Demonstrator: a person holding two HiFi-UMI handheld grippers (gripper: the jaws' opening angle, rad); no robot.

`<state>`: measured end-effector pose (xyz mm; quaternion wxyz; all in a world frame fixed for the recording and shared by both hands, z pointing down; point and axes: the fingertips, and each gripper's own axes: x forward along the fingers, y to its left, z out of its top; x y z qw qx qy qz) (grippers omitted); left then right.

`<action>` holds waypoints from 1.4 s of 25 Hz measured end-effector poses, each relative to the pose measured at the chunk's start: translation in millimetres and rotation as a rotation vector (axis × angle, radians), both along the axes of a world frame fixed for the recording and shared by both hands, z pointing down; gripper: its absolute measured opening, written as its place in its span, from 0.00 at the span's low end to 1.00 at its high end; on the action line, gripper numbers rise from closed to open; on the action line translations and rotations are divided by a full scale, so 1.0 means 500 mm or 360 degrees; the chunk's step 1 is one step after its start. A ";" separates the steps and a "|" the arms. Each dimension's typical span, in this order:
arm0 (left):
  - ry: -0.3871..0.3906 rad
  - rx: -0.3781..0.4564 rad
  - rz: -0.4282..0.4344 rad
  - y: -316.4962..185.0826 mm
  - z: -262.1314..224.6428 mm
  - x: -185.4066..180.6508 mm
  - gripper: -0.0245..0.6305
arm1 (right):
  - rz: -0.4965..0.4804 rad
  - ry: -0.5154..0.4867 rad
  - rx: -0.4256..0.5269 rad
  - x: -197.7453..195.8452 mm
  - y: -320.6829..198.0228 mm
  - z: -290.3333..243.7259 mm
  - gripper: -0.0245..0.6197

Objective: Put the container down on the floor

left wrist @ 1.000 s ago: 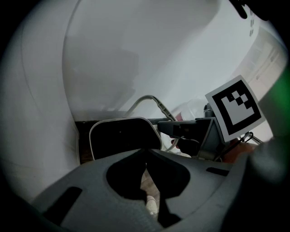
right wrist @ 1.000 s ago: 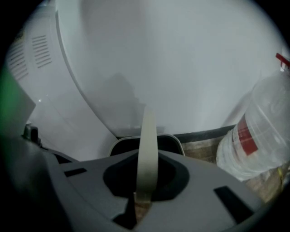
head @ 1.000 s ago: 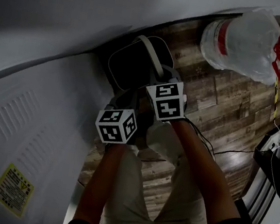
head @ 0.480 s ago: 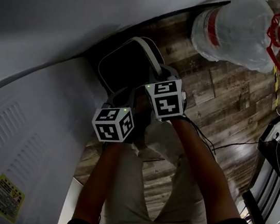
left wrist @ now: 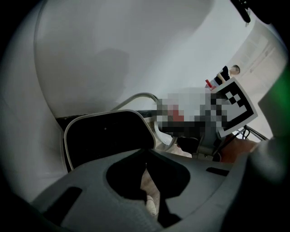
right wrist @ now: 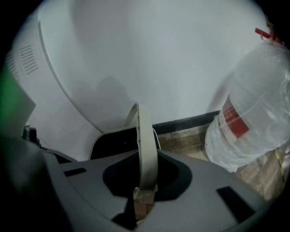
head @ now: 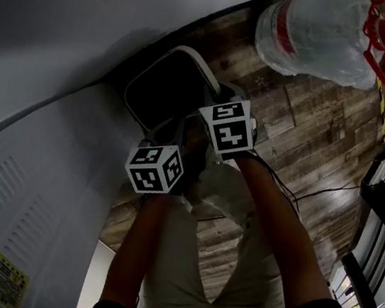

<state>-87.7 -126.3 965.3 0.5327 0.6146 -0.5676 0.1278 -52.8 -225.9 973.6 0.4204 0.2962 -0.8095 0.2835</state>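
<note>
You are partway through lowering. At 8 o'clock in the head view the white appliance [head: 37, 184] fills the corner. Your left gripper [left wrist: 147, 163] is clenched on a pale strip. It is probably the rim of the container [head: 166, 92], though the dim view leaves that unsure. The container hangs just beyond both grippers at 12 o'clock, close beside the appliance and over the floor [head: 309, 138] at the foot of the wall. Your right gripper [right wrist: 145, 181] is clamped on the pale handle [right wrist: 146, 140], which arches up out of its jaws. At 1 o'clock the bottle [head: 315, 32] sits on the boards, near the container but apart from it.

I judge that the base is not yet resting on the floor. Next, sink both hands evenly so the base meets the boards flat, in the gap between the appliance and the bottle. Only then let both jaws go.

Against the earlier frame, the grippers and container now sit further toward 11 o'clock and closer to the boards. The bottle has slid to the top edge. The appliance's yellow label [head: 5, 279] has dropped toward 7 o'clock. Both grips look unchanged.
</note>
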 end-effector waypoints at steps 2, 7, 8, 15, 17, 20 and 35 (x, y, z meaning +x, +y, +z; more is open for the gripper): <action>0.0004 -0.0003 0.0016 -0.005 0.004 0.007 0.07 | 0.0030 0.0013 -0.0013 0.014 -0.008 0.010 0.09; 0.0000 -0.0011 0.0044 -0.011 0.017 0.015 0.07 | 0.0103 0.0039 -0.0033 0.044 -0.023 0.035 0.09; 0.0001 -0.0015 0.0045 -0.011 0.020 0.017 0.07 | 0.0112 0.0041 -0.0040 0.048 -0.022 0.039 0.09; 0.0032 -0.0001 0.0083 -0.031 0.037 0.043 0.07 | 0.0150 0.0090 -0.0136 0.086 -0.007 0.087 0.20; 0.0036 -0.0002 0.0100 -0.034 0.045 0.051 0.07 | 0.0166 0.0106 -0.0165 0.104 -0.002 0.104 0.24; 0.0040 -0.0011 0.0118 -0.038 0.055 0.061 0.07 | 0.0206 0.0103 -0.0220 0.122 0.005 0.114 0.26; 0.0024 -0.0028 0.0256 -0.057 0.013 0.116 0.07 | 0.0325 0.0066 -0.0249 0.179 -0.001 0.063 0.26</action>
